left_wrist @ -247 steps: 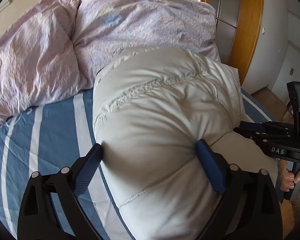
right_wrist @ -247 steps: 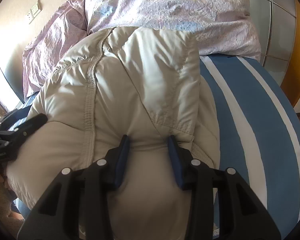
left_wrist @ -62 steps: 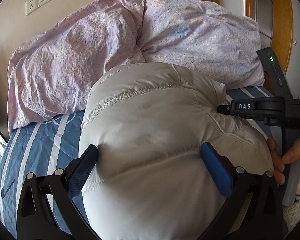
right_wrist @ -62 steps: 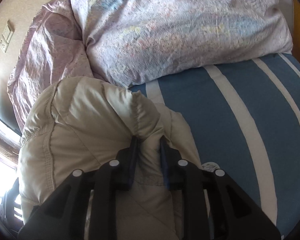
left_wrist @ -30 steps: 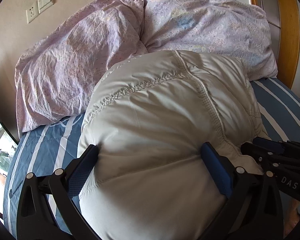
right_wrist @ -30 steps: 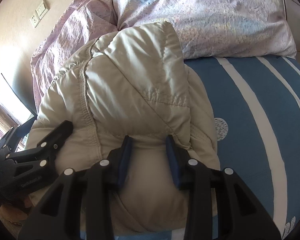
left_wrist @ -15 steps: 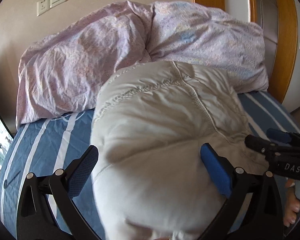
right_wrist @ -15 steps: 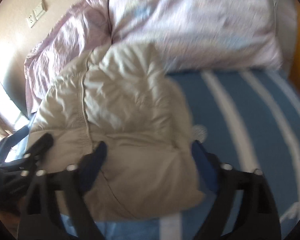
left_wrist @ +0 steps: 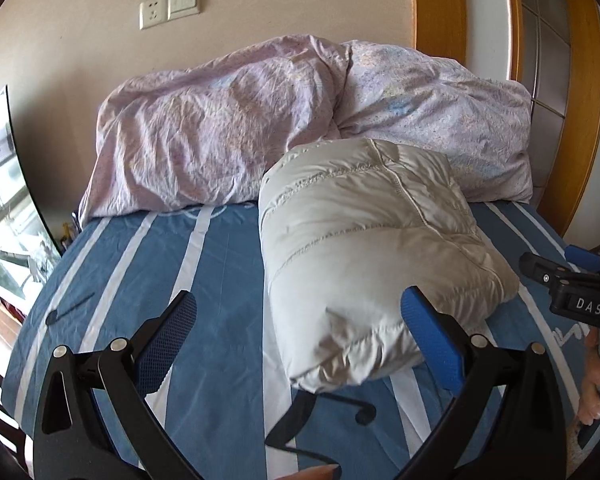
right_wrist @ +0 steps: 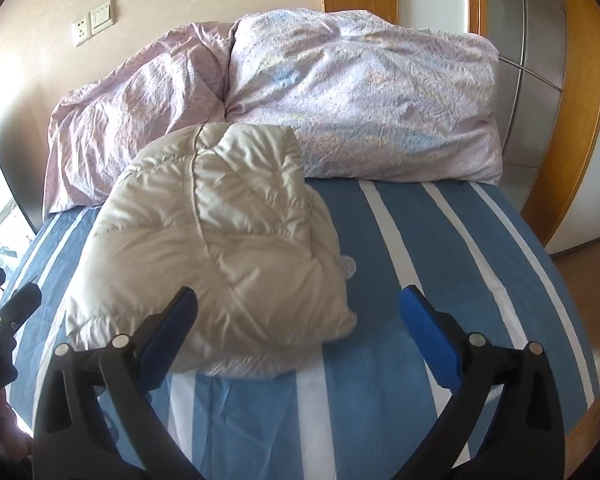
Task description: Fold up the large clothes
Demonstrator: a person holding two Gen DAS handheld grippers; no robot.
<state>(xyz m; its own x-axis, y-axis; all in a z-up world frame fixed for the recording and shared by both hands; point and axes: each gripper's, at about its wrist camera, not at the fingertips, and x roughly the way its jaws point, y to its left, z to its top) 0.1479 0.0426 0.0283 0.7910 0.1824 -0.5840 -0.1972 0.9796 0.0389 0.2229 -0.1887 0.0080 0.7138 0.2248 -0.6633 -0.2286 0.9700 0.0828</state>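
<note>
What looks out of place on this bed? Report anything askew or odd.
A thin dark pen-like object lies loose on the striped sheet, left of the folded puffer jacket. The lilac duvet is bunched at the headboard. Nothing looks damaged or spilled.

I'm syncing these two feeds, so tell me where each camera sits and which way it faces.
Left wrist: sits on the left tool, open, looking along its fingers across the striped bed at the folded puffer jacket and lilac duvet; the right tool and part of a hand show at the right edge.
Right wrist: sits on the right tool, open, facing the same bedhead; the left tool shows at the left edge.
Shared: jacket, duvet, bed, wall socket.
</note>
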